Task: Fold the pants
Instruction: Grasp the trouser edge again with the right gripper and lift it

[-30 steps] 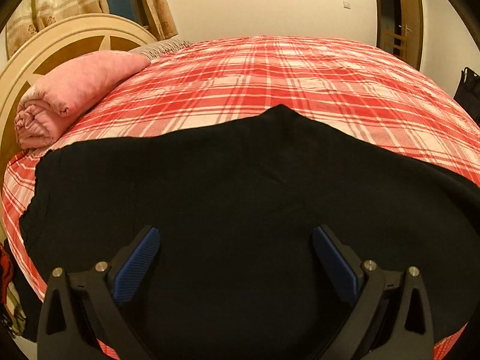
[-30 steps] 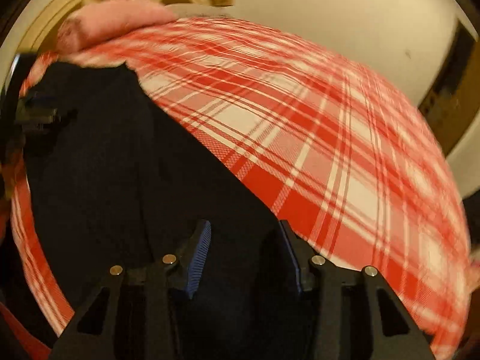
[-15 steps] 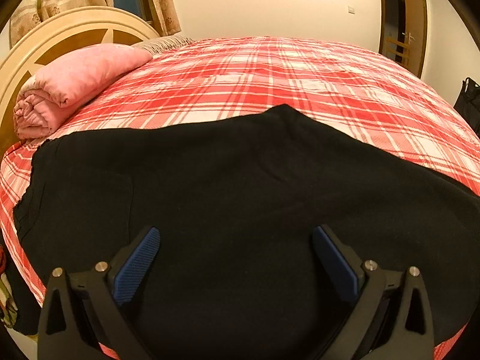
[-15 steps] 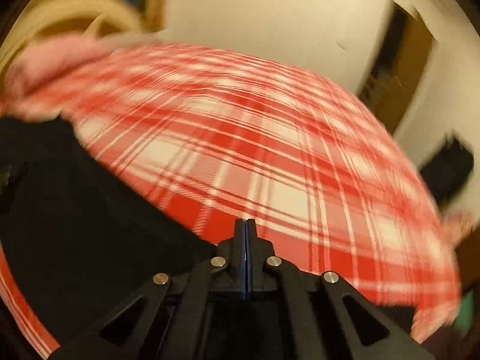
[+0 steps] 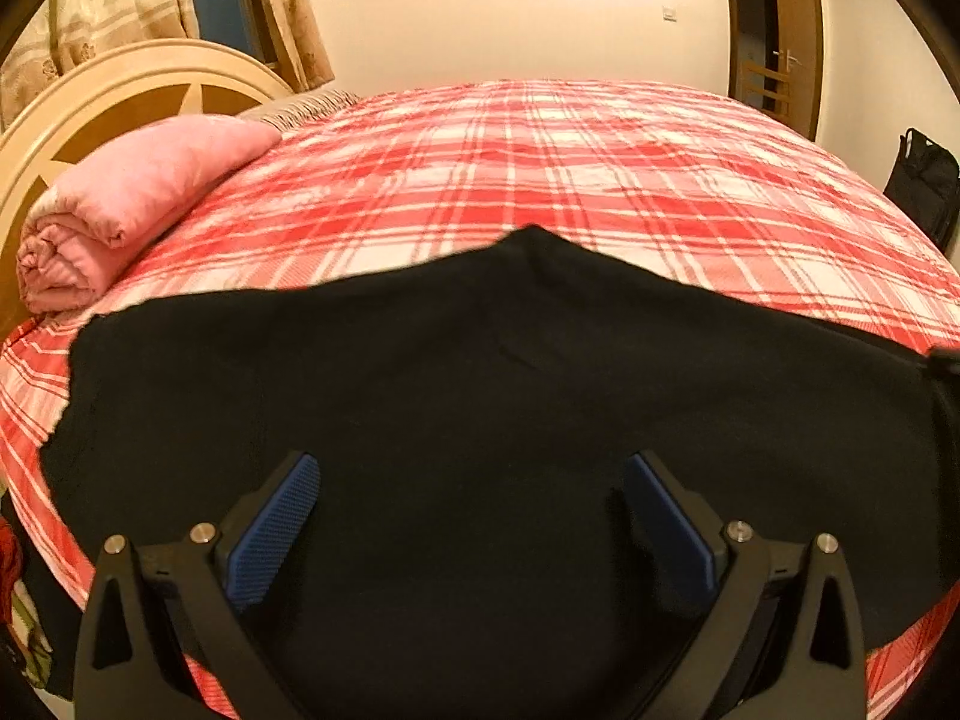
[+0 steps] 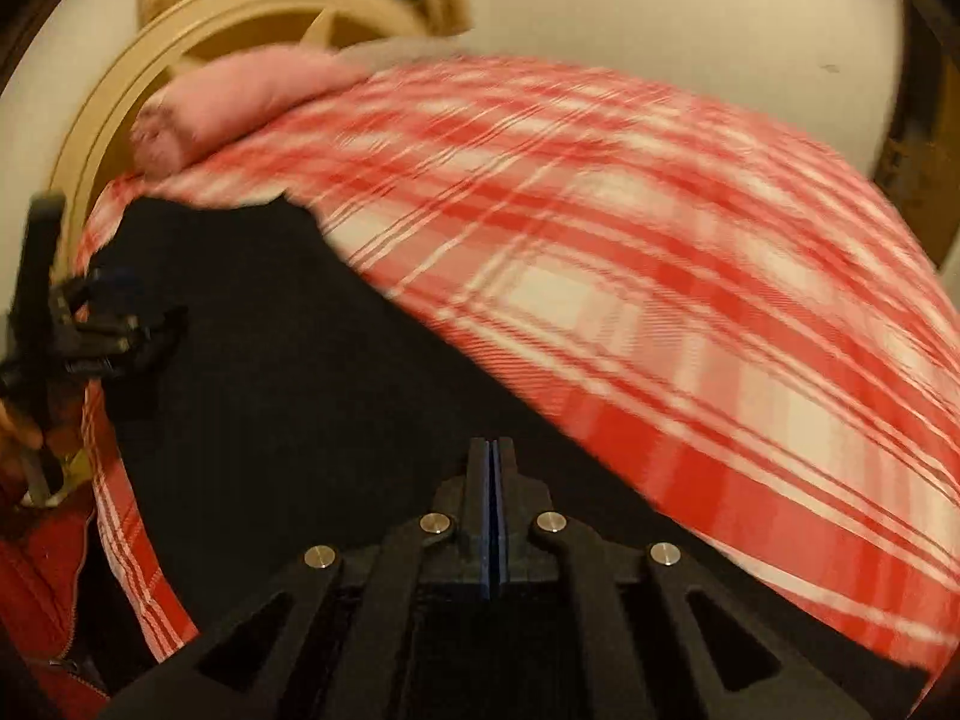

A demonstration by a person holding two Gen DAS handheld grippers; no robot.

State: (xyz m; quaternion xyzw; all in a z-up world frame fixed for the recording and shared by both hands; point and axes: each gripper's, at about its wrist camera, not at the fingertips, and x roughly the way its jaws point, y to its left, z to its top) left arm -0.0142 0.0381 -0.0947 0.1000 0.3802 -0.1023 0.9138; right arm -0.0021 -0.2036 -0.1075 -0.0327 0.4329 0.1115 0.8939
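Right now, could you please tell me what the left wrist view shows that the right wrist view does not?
Only the left wrist view shows the open left hand-held gripper close up, a black bag and a door. Only the right wrist view shows the shut right hand-held gripper and a red garment. Both show the black pants, plaid bedspread and pink blanket.

Warm dim indoor light; right wrist view motion-blurred, edges fisheye-bent.

bed (image 5: 600,180) – red plaid cover | headboard (image 5: 120,96) – cream, curved | curtains (image 5: 108,0) | wooden door (image 5: 792,36) | warm light
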